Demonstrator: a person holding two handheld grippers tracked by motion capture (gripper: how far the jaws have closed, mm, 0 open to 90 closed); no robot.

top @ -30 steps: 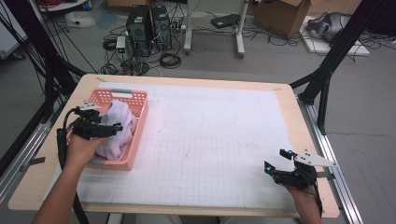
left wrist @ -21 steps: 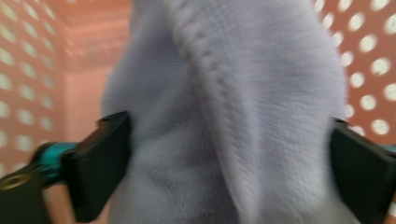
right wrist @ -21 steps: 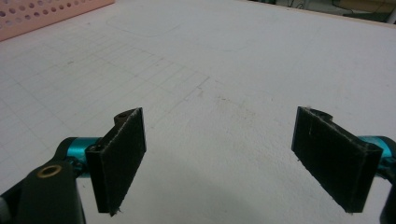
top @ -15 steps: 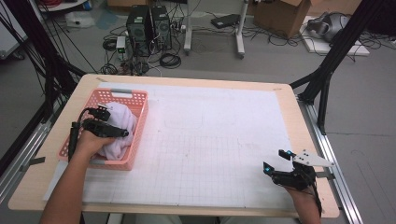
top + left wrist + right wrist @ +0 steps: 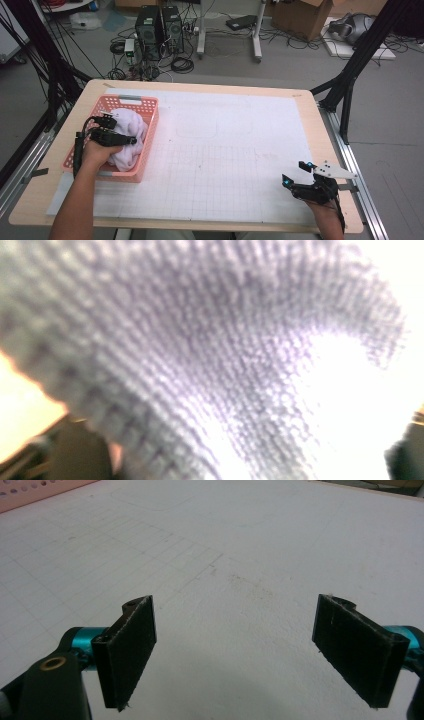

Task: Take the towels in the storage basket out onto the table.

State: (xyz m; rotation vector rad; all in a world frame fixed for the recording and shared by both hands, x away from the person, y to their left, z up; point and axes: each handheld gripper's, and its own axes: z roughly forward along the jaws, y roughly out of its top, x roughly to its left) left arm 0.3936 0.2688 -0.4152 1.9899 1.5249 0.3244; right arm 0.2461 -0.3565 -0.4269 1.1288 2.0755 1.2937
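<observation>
White knit cloth (image 5: 127,135), bunched in pink basket (image 5: 145,145), left claw (image 5: 120,131) on it

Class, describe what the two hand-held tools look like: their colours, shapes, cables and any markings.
The right tool has two flat black rectangular jaws on teal mounts, with a brass-coloured rivet on its black body. From above, it carries a grey three-cornered plate and small blue lights. The left tool is black, with a black cable looping back. The forearms are bare, without sleeves.

The cloth (image 5: 127,132) under the left gripper (image 5: 116,131) is white with a fine knit texture, lying in a salmon-pink perforated basket (image 5: 144,150). Ahead of the black right gripper (image 5: 299,173) with teal accents lies a white mat (image 5: 235,145) ruled in faint grey grid lines.
</observation>
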